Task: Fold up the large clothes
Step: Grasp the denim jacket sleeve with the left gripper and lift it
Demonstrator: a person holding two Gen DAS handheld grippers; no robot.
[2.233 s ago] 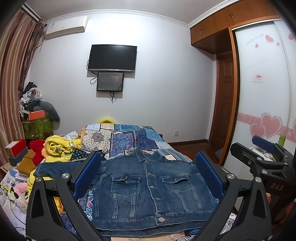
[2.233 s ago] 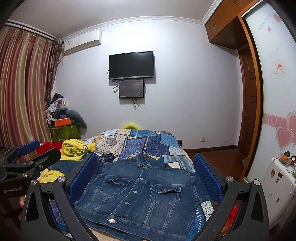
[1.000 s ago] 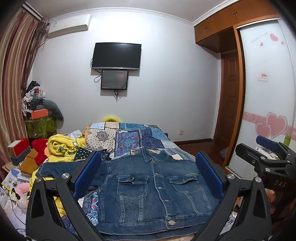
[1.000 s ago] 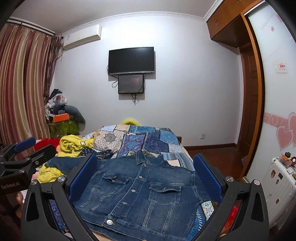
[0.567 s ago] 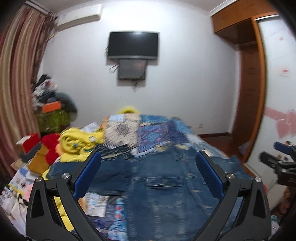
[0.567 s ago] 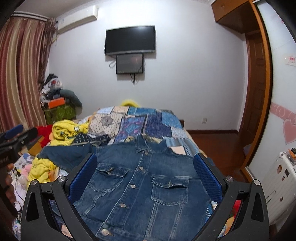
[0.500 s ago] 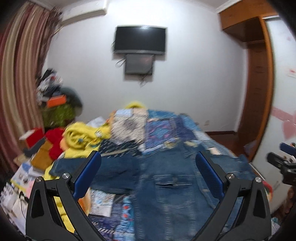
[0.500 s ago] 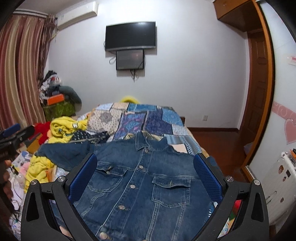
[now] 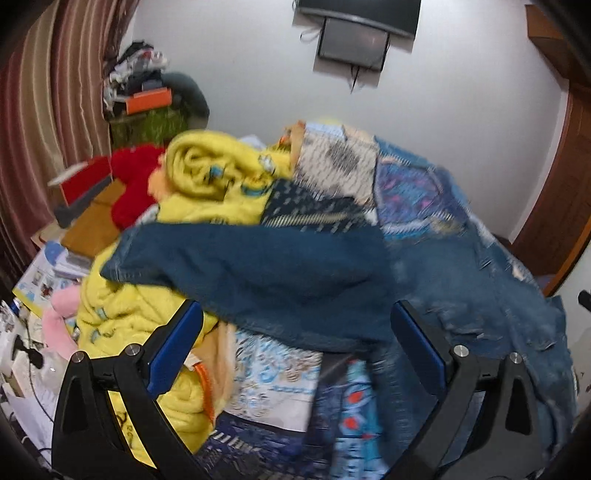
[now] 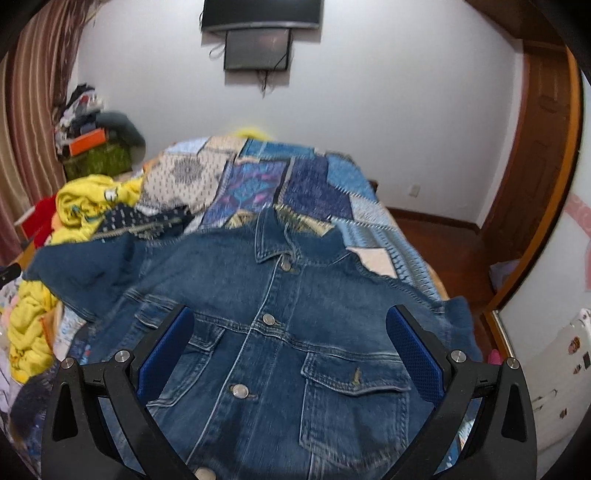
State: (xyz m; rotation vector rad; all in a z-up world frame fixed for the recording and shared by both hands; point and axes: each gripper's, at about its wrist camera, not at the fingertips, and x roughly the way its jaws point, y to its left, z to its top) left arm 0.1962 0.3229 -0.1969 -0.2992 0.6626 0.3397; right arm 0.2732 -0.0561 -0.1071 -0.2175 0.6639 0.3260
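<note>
So there's a denim jacket (image 10: 280, 332) lying front-up on the bed (image 10: 384, 225), buttoned down the middle, collar pointing toward the far wall and both chest pockets showing. It's spread over a blue patchwork quilt (image 10: 280, 184) that covers the rest of the mattress.

The right tool (image 10: 290, 347) hangs right over the chest of the jacket, blue pads spread wide, one above each pocket area. Nothing is pinched between them, and I can't tell if they touch the fabric or just float above it.

The left tool (image 9: 295, 347) is over at the jacket's sleeve (image 9: 251, 273), which stretches out sideways across the left edge of the bed, partly on top of a crumpled yellow blanket (image 9: 207, 184). This one's wide open too, empty, with the sleeve's lower edge sitting just past the finger pads. The left wrist view is pretty motion-blurred so the details are mushy.

Other stuff: something red and plush (image 9: 136, 184) beside the yellow blanket, a pink thing (image 9: 59, 325) lower down, papers and boxes along the left side. A striped curtain (image 10: 33, 122) hangs on the left, a TV (image 10: 258, 14) is on the far wall with a smaller screen (image 10: 256, 50) under it, and there's a wooden door (image 10: 539, 162) on the right.
</note>
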